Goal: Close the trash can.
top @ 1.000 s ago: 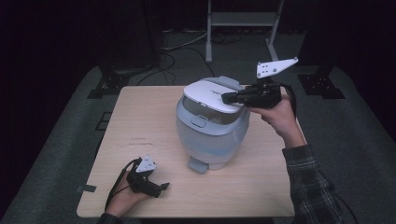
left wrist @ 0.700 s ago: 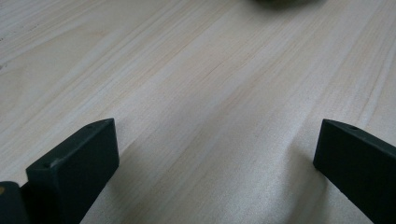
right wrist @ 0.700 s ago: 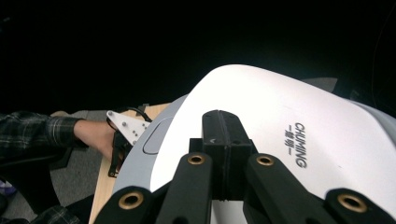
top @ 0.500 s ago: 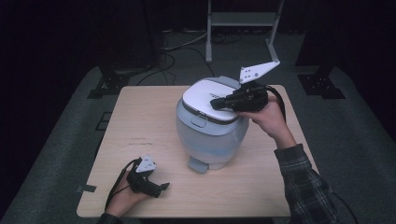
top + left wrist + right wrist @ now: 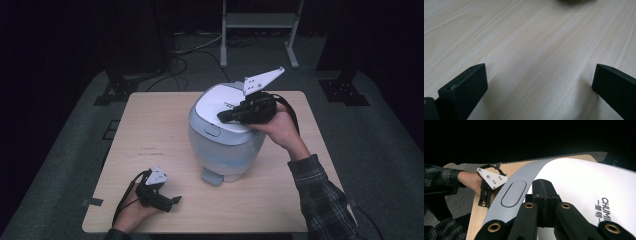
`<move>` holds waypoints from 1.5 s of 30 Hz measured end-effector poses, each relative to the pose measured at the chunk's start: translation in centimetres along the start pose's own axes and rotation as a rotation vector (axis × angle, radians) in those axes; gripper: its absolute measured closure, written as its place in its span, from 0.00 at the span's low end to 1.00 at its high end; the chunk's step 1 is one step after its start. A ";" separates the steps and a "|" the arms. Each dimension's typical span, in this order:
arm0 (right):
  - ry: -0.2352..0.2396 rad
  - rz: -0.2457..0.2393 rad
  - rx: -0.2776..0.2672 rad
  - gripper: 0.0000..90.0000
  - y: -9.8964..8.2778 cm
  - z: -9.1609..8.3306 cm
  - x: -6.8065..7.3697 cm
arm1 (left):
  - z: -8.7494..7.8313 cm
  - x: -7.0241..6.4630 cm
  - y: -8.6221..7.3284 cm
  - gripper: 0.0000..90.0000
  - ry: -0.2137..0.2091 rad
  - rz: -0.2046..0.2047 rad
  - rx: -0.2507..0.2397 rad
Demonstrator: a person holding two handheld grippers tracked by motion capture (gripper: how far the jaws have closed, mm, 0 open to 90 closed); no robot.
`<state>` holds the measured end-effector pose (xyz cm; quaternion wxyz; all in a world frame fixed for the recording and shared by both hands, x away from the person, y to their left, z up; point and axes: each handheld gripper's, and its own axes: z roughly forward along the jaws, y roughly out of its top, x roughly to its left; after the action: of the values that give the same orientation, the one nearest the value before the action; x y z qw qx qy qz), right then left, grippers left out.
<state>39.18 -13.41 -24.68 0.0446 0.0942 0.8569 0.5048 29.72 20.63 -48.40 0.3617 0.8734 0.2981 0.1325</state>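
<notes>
A white and pale blue rice cooker [image 5: 226, 145] stands in the middle of the wooden table [image 5: 150, 125], lid down. My right gripper [image 5: 223, 117] lies low over its white lid [image 5: 584, 182], jaws shut together with nothing between them, tips close to the grey oval button [image 5: 513, 193] at the lid's front edge. Whether the tips touch the lid I cannot tell. My left gripper [image 5: 175, 201] rests on the table at the near left, well away from the cooker. Its jaws stand wide apart over bare wood [image 5: 539, 80], holding nothing.
A small grey cup [image 5: 212, 176] juts out at the cooker's base on the near side. A metal stand [image 5: 260, 20] and cables lie on the dark floor beyond the table. Bare tabletop stretches left of the cooker.
My right gripper has slid leftward across the lid toward its front button, and its grey plate has tipped up. The left gripper has stayed put.
</notes>
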 end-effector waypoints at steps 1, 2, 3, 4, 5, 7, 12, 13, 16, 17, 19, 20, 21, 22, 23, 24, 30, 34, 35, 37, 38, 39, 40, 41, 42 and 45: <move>0.000 0.006 0.000 1.00 0.0 0.0 0.0 | 0.0 0.0 0.0 0.00 0.000 0.000 0.000; 0.000 0.006 0.001 1.00 0.0 0.1 0.1 | 0.0 0.0 0.0 0.00 0.001 -0.002 -0.002; 0.003 0.001 0.001 1.00 0.0 0.2 0.2 | 0.0 0.0 0.0 0.00 0.001 -0.002 -0.001; -0.005 0.000 0.003 1.00 0.0 0.2 0.3 | 0.0 0.0 0.0 0.00 0.001 -0.002 -0.002; -0.013 -0.003 0.004 1.00 0.0 0.3 0.4 | 0.0 0.0 0.0 0.00 0.000 -0.002 -0.002; -0.019 -0.003 0.023 1.00 0.0 0.5 0.4 | 0.0 0.0 0.0 0.00 0.000 -0.002 -0.001; -0.006 0.030 -0.002 1.00 -0.2 0.3 -0.2 | 0.0 0.0 0.0 0.00 0.000 -0.001 -0.001; -0.004 0.040 -0.016 1.00 -0.3 0.1 -0.3 | 0.0 0.0 0.0 0.00 0.000 -0.001 -0.001; -0.044 0.042 -0.050 0.80 -0.3 -0.6 -0.3 | 0.0 0.0 0.0 0.00 -0.002 0.002 0.000; -0.063 0.039 -0.056 0.77 -0.3 -0.9 -0.2 | 0.0 0.0 0.0 0.00 -0.004 0.004 0.001; -0.096 0.040 -0.074 0.64 -0.4 -1.4 -0.1 | 0.1 0.0 0.1 0.00 -0.004 0.002 0.000; -0.115 0.046 -0.079 0.61 -0.6 -1.7 0.0 | 0.1 0.0 0.1 0.00 -0.003 0.003 0.000; -0.133 0.049 -0.086 0.55 -0.7 -2.1 0.1 | 0.1 0.0 0.1 0.00 -0.003 0.003 0.000; -0.155 0.055 -0.096 0.49 -0.9 -2.5 0.1 | 0.1 0.0 0.1 0.00 -0.003 0.003 0.000; -0.167 0.063 -0.094 0.45 -1.0 -2.8 0.1 | 0.1 0.0 0.1 0.00 -0.003 0.003 0.000; -0.184 0.067 -0.094 0.42 -1.2 -3.2 0.1 | 0.1 0.0 0.1 0.00 -0.003 0.003 0.000; -0.240 0.086 -0.121 0.38 -2.5 -5.7 0.6 | 0.0 0.0 0.0 0.00 -0.003 0.002 -0.001; -0.262 0.094 -0.123 0.38 -3.6 -7.5 1.1 | 0.0 0.0 0.0 0.00 -0.003 0.001 -0.001; -0.268 0.097 -0.122 0.38 -3.9 -7.9 1.2 | 0.0 0.0 0.0 0.00 -0.003 0.002 -0.001; -0.282 0.106 -0.122 0.38 -4.7 -8.7 1.3 | 0.0 0.0 0.0 0.00 -0.003 0.001 -0.001; -0.284 0.112 -0.123 0.38 -5.0 -8.9 1.3 | 0.0 0.0 0.0 0.00 -0.003 0.001 -0.001; -0.289 0.116 -0.123 0.37 -5.3 -9.2 1.4 | 0.0 0.0 0.0 0.00 -0.003 0.001 -0.001; -0.296 0.120 -0.121 0.37 -5.7 -9.4 1.5 | 0.0 0.0 0.0 0.00 -0.003 0.001 -0.001; -0.299 0.125 -0.121 0.36 -6.1 -9.7 1.6 | 0.0 0.0 0.0 0.00 -0.003 0.001 -0.001; -0.301 0.128 -0.122 0.34 -6.5 -9.9 1.7 | 0.0 0.0 0.0 0.00 -0.003 0.002 -0.001; -0.319 0.145 -0.114 0.29 -7.6 -10.3 1.9 | 0.0 0.0 0.0 0.00 -0.003 0.001 -0.001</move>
<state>34.65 -25.39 -26.25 0.1485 0.2318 0.7999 0.5333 29.74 20.58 -48.40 0.3624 0.8736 0.2969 0.1317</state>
